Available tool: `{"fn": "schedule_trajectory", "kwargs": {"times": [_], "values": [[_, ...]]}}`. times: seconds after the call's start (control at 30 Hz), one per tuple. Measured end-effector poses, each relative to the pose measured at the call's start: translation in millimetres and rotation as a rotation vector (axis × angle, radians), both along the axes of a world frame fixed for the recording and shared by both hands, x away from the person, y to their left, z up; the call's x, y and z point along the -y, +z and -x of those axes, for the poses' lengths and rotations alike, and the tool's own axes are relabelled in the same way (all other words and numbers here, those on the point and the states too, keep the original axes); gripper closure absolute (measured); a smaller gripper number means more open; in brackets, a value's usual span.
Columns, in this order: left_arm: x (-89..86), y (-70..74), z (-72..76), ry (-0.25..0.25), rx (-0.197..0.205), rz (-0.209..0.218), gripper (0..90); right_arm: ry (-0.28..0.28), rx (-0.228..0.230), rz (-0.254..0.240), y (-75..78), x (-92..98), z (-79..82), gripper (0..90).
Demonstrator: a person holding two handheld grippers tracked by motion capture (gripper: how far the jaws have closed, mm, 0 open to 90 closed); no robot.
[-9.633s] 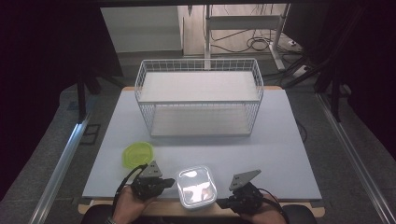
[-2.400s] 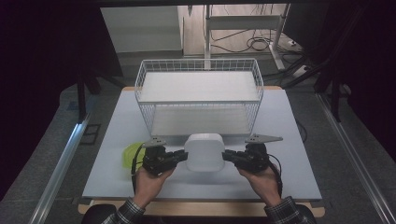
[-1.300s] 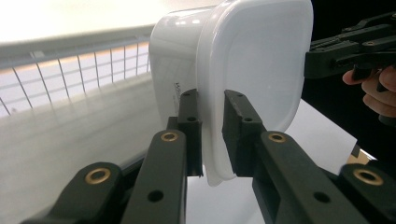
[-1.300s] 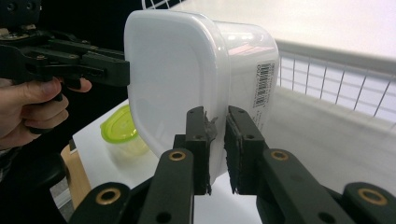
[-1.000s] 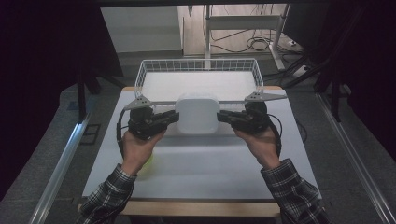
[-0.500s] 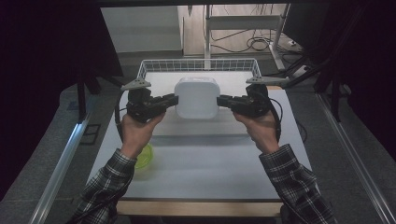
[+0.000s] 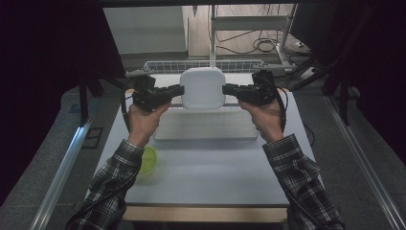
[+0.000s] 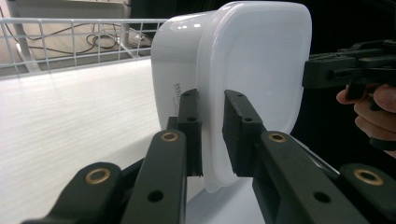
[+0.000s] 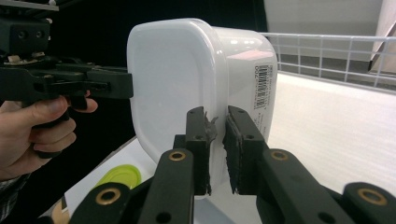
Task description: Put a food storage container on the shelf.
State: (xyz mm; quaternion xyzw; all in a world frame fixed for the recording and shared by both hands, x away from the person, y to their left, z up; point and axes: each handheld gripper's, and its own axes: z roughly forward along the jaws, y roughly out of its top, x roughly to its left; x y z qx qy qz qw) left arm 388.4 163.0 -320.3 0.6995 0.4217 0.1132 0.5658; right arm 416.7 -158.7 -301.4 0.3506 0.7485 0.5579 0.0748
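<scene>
Two claws pinched the white tub [image 7: 203,88] by its rim: left claw [image 7: 178,89] on its left edge, right claw [image 7: 226,89] opposite, held tipped on edge above the wire basket [image 7: 201,66] (far side of bench [image 7: 210,167]).

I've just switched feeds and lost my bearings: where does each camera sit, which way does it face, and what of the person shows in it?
High view: above the person's side, facing forward and down on the table; forearms and both hands show, left gripper and right gripper holding the white container over the wire basket.
Left gripper view: rides the left gripper, facing across the container to the opposite hand.
Right gripper view: rides the right gripper, facing the opposite way across the container; the left hand shows.
Shared: the container and basket.
</scene>
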Motion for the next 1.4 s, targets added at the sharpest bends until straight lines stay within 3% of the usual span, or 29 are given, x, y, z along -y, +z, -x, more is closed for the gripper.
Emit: {"fn": "schedule_trajectory", "kwargs": {"times": [0.2, 0.5, 0.8, 1.03, 1.17, 1.4], "values": [[1.3, -2.4, -13.2, 0.005, -0.013, 0.002, 78.0, -0.02, -0.013, 0.003, -0.7, -1.0, -12.1, 79.5], [2.7, -2.8, -22.5, -0.001, 0.007, 0.01, 76.1, -0.043, -0.018, 0.004, -3.7, -2.1, -23.9, 76.7], [8.8, -1.6, -28.7, 0.012, 0.046, -0.013, 62.0, -0.056, -0.015, 0.012, -3.0, -7.5, -35.1, 68.9], [9.8, -4.6, -36.3, 0.025, 0.04, -0.002, 58.1, -0.078, -0.01, 0.047, -2.4, -15.5, -41.1, 64.1], [10.1, -5.4, -40.4, 0.03, 0.03, -0.025, 59.0, -0.087, -0.014, 0.053, -2.6, -17.6, -44.2, 61.8], [9.0, -7.6, -47.2, 0.027, 0.015, -0.005, 56.9, -0.101, -0.015, 0.074, -2.2, -22.3, -46.7, 57.9]]}}
